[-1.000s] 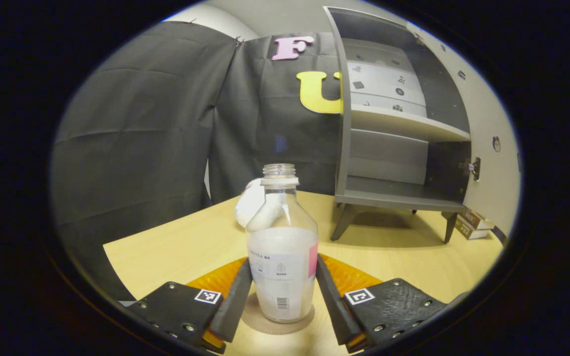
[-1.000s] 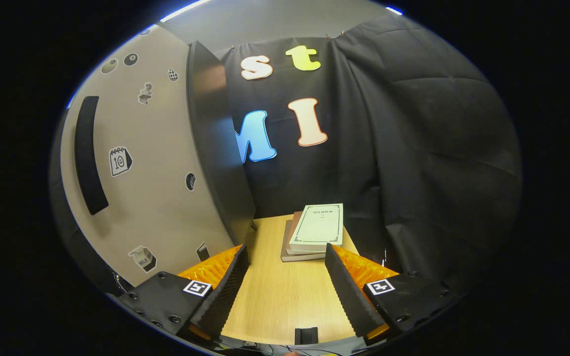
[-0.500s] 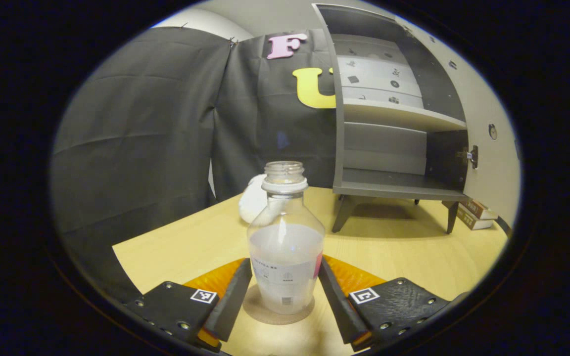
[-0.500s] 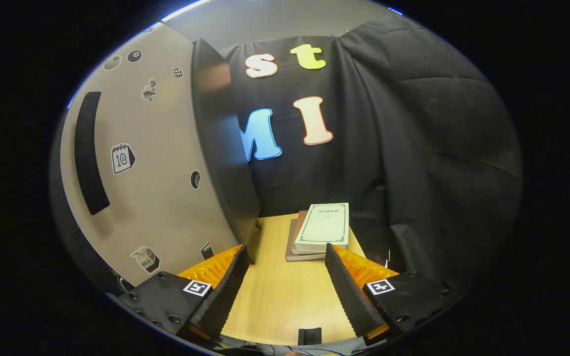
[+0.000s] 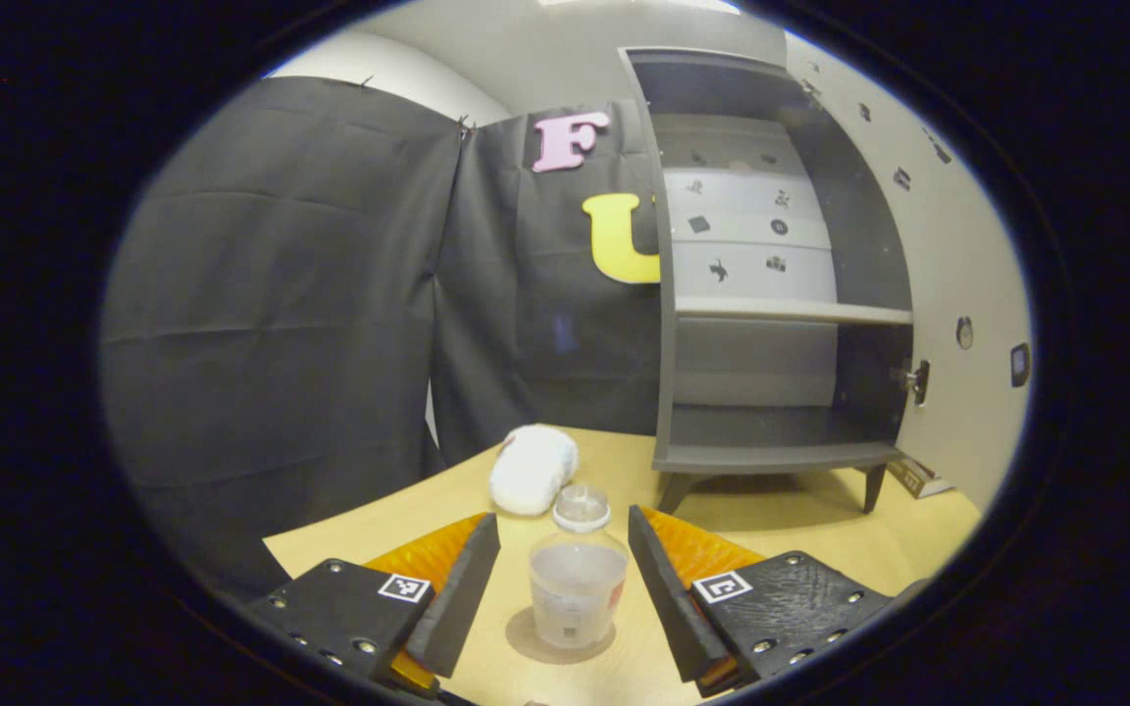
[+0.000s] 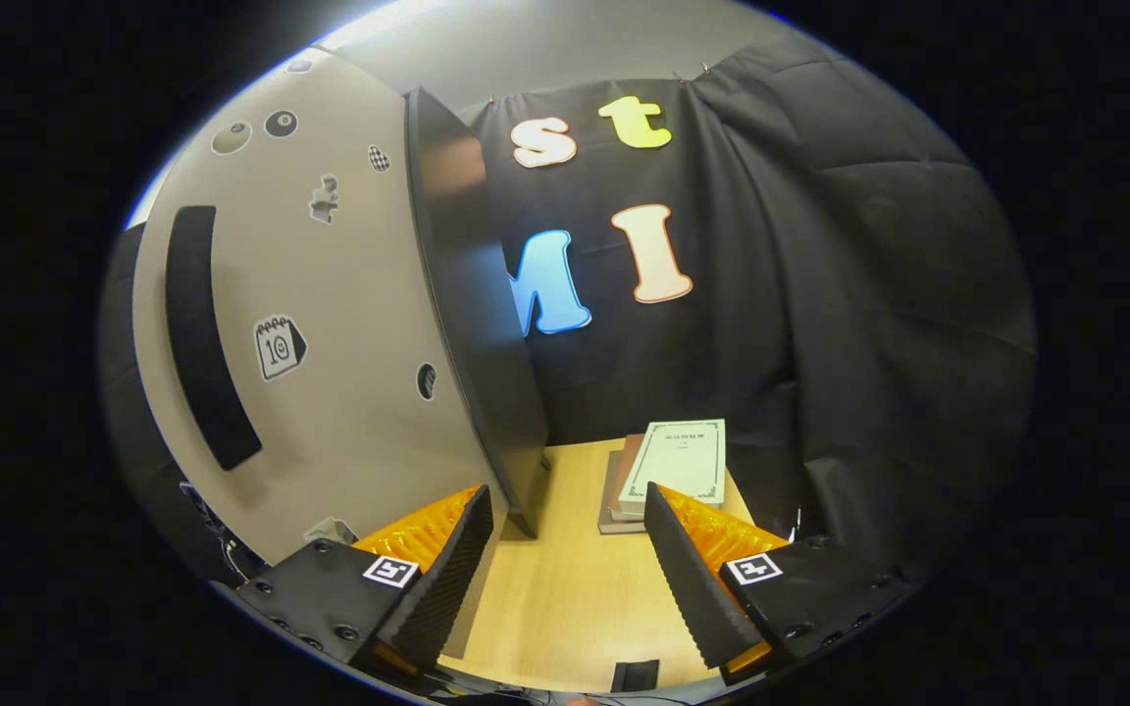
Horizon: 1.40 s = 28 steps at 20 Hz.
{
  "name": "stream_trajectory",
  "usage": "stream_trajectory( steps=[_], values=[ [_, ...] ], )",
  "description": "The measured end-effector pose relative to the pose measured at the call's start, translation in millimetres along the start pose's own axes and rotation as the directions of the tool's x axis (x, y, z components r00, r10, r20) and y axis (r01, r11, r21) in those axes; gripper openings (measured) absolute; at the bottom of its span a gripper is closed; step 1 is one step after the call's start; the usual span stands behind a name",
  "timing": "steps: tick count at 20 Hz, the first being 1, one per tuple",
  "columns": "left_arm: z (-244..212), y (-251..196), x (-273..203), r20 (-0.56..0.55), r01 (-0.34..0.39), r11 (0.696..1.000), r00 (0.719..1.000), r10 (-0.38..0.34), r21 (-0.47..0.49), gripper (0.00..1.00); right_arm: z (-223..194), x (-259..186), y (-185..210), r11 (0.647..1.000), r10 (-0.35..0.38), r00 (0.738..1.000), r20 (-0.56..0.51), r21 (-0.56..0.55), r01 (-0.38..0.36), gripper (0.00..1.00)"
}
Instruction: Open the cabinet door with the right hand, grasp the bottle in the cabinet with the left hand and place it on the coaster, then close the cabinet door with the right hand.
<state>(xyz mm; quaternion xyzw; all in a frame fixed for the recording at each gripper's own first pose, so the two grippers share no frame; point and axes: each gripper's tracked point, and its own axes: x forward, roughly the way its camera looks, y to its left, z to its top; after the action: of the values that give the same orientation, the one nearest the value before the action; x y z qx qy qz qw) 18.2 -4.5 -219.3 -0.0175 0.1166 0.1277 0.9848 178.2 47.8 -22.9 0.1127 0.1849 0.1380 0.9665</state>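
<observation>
In the left gripper view a clear, capless bottle (image 5: 577, 580) with a white label stands upright on a round brown coaster (image 5: 528, 635) on the wooden table. My left gripper (image 5: 565, 579) is open and raised above and behind it, fingers apart on either side, not touching it. The grey cabinet (image 5: 771, 294) stands at the back right with its door swung open and its shelves bare. In the right gripper view the open cabinet door (image 6: 330, 324) with a dark handle (image 6: 207, 333) rises at the left; my right gripper (image 6: 565, 559) is open beside it, holding nothing.
A white soft lump (image 5: 533, 469) lies on the table behind the bottle. A stack of books (image 6: 673, 471) rests on the table (image 6: 565, 588) past the door's edge, with black cloth walls all around.
My left gripper has let go of the bottle and risen up and back, leaving it on the coaster. The right gripper has shifted slightly closer to the door.
</observation>
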Motion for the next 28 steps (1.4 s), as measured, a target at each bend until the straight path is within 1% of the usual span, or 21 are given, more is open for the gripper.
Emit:
stream_trajectory(
  steps=[1, 2, 3, 4, 5, 7, 9, 11, 14, 16, 17, 19, 22, 23, 24, 27, 28],
  values=[
    [14, 0, -7, 0.013, 0.002, 1.000, 1.000, -0.002, 0.004, 0.82, 6, 1, 5, 1.000, 0.021, 1.000, 0.006, 0.011, -0.021, 0.93],
    [27, 1, -13, 0.020, 0.000, 1.000, 1.000, 0.000, 0.009, 0.80, 11, 2, 14, 0.998, 0.054, 0.998, 0.011, 0.025, -0.054, 0.98],
    [42, 3, -19, 0.022, -0.007, 1.000, 1.000, 0.007, 0.018, 0.82, 17, 2, 23, 0.995, 0.088, 0.996, 0.016, 0.038, -0.089, 0.98],
    [58, 7, -27, 0.028, -0.017, 0.999, 0.999, 0.016, 0.030, 0.80, 23, 1, 31, 0.992, 0.119, 0.993, 0.024, 0.044, -0.120, 0.98],
    [75, 10, -34, 0.037, -0.027, 0.999, 0.999, 0.025, 0.045, 0.80, 30, 0, 36, 0.989, 0.139, 0.990, 0.033, 0.040, -0.141, 0.98],
    [109, 14, -48, 0.073, -0.030, 0.998, 0.997, 0.026, 0.063, 0.80, 40, -1, 45, 0.985, 0.170, 0.984, 0.057, 0.014, -0.172, 0.98],
    [138, 15, -58, 0.104, -0.018, 0.998, 0.995, 0.013, 0.054, 0.80, 50, -2, 52, 0.982, 0.189, 0.978, 0.082, 0.000, -0.190, 0.98],
    [161, 18, -61, 0.130, -0.012, 0.999, 0.991, 0.007, 0.041, 0.80, 53, -3, 61, 0.979, 0.203, 0.975, 0.086, -0.003, -0.204, 0.98],
    [186, 17, -55, 0.161, 0.017, 0.999, 0.987, -0.024, 0.042, 0.80, 54, -2, 68, 0.981, 0.195, 0.977, 0.083, -0.009, -0.195, 0.98],
    [189, 18, -54, 0.171, 0.034, 0.998, 0.984, -0.043, 0.057, 0.81, 48, 0, 79, 0.980, 0.198, 0.978, 0.062, -0.017, -0.197, 0.98],
    [190, 19, -52, 0.171, 0.048, 0.997, 0.984, -0.058, 0.062, 0.80, 44, 0, 83, 0.982, 0.189, 0.981, 0.045, -0.026, -0.188, 0.98],
    [190, 23, -44, 0.172, 0.073, 0.995, 0.981, -0.085, 0.073, 0.80, 46, 1, 85, 0.990, 0.131, 0.990, 0.051, -0.063, -0.128, 0.96],
    [186, 36, -32, 0.164, 0.096, 0.993, 0.981, -0.106, 0.065, 0.80, 46, 2, 90, 0.992, 0.089, 0.995, 0.044, -0.092, -0.084, 0.96],
    [185, 40, -27, 0.163, 0.104, 0.993, 0.980, -0.112, 0.055, 0.80, 45, 2, 93, 0.993, 0.080, 0.996, 0.040, -0.091, -0.076, 0.87],
    [184, 45, -23, 0.165, 0.110, 0.993, 0.979, -0.116, 0.045, 0.80, 44, 3, 97, 0.993, 0.074, 0.997, 0.036, -0.092, -0.071, 0.96],
    [185, 56, -9, 0.170, 0.136, 0.991, 0.976, -0.136, 0.012, 0.80, 40, 1, 117, 0.993, 0.068, 0.997, 0.032, -0.101, -0.065, 0.96],
    [185, 60, -4, 0.173, 0.142, 0.990, 0.975, -0.141, 0.004, 0.81, 38, 1, 124, 0.992, 0.069, 0.997, 0.032, -0.107, -0.065, 0.88]
  ],
)
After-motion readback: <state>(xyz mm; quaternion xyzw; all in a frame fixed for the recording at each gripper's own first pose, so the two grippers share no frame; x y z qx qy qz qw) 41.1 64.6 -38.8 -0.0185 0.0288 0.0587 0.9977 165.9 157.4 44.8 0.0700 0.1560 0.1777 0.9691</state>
